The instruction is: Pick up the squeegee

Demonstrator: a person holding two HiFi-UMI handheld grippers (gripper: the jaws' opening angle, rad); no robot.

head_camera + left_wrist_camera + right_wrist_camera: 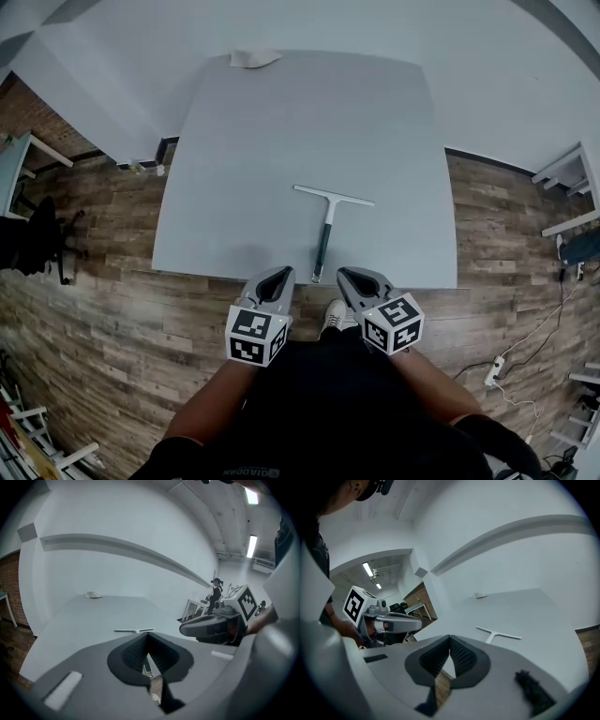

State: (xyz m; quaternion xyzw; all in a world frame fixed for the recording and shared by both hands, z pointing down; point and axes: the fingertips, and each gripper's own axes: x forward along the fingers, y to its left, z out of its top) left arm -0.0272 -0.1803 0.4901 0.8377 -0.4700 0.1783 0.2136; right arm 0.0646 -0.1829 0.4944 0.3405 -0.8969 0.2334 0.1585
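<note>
The squeegee (325, 230) lies flat on the grey table (234, 169), its white T-shaped blade away from me and its dark handle pointing at the near edge. My left gripper (277, 274) hangs over that edge just left of the handle's end, jaws shut and empty. My right gripper (349, 274) is just right of the handle's end, also shut and empty. The left gripper view shows the blade (133, 630) beyond the closed tips (147, 634). In the right gripper view, the squeegee (499, 634) lies to the right of the closed tips (450, 638).
A crumpled cloth (255, 58) sits at the table's far edge by the white wall. Wooden floor surrounds the table. A dark chair (37, 234) stands at the left, a power strip (494, 372) with cables at the right. My shoe (333, 317) shows below the table edge.
</note>
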